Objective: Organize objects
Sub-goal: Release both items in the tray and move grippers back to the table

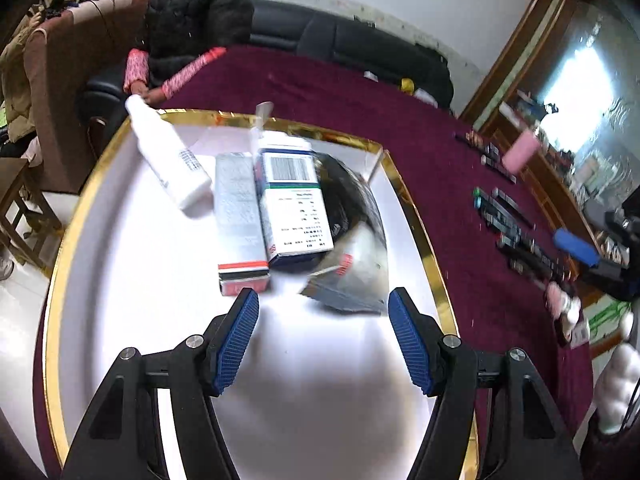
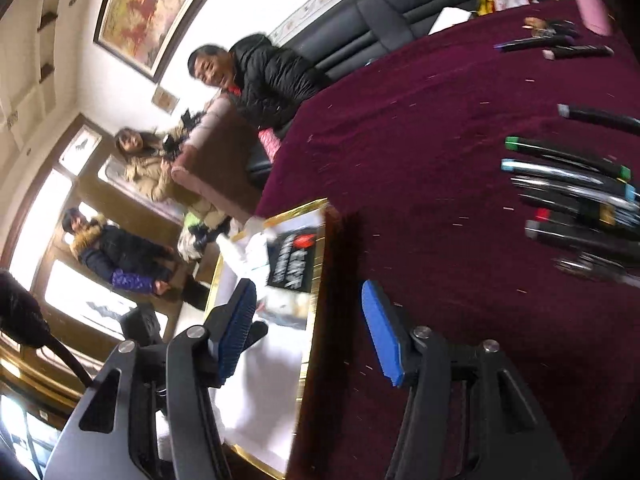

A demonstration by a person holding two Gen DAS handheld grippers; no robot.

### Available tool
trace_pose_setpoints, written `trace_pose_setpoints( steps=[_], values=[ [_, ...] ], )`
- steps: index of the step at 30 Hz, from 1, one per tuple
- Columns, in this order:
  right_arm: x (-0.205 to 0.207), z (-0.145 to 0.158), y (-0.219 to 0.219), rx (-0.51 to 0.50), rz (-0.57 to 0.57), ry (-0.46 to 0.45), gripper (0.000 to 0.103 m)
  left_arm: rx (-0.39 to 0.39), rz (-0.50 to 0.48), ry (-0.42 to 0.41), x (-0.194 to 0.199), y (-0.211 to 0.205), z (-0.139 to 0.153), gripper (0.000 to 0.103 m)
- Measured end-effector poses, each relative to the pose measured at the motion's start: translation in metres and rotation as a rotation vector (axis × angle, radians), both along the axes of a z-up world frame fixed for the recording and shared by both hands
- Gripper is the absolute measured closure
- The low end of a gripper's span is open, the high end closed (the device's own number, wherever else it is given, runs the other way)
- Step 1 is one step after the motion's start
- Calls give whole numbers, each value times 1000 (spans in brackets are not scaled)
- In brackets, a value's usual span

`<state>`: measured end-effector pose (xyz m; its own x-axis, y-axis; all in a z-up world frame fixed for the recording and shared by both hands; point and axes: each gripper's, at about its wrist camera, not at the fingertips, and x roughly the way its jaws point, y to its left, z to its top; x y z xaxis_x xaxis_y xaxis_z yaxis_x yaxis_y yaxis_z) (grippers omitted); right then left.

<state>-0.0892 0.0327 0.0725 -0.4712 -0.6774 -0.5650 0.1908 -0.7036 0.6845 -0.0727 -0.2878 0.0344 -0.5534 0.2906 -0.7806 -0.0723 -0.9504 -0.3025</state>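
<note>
The left gripper (image 1: 323, 312) is held open and empty above the gold-rimmed tray (image 1: 416, 216), where the boxes (image 1: 294, 204) and white bottle (image 1: 168, 156) lie mid-tray. The right gripper (image 2: 310, 320), also open and empty, is best squared to the pens (image 2: 576, 196) near the tablecloth's (image 2: 420, 128) right edge before closing.

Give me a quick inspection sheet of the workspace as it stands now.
Surface: maroon cloth under a white, gold-edged tray.
Job's things: white bottle, two boxes and a dark pouch on the tray; pens in rows on the cloth.
Clutter: pink block past the pens.
Grippers: left gripper open, empty, over the tray; right gripper open, empty, above the tray's edge.
Cables: nothing seen.
Surroundings: seated people, black sofa.
</note>
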Motion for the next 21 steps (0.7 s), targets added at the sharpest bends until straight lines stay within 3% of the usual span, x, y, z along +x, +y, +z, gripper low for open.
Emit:
trace_pose_setpoints(
  steps=[7,12,14,15,18,21],
  values=[
    [29,4,82,-14,-114,14,48,-63,-66,-3,29,18,6,41],
    [67,22,148,68,-207,94,47,-75,-53,167,44,26,59,41],
    [86,30,167,148,-227,141,33,-98,-104,224,51,53,81,41],
    [91,31,172,190,-231,148,17,-90,-139,231,53,68,88,41],
    [104,25,185,292,-263,154,17,-9,-287,207,49,132,93,41],
    [113,7,206,323,-285,117,18,62,-393,156,40,204,79,41]
  ],
)
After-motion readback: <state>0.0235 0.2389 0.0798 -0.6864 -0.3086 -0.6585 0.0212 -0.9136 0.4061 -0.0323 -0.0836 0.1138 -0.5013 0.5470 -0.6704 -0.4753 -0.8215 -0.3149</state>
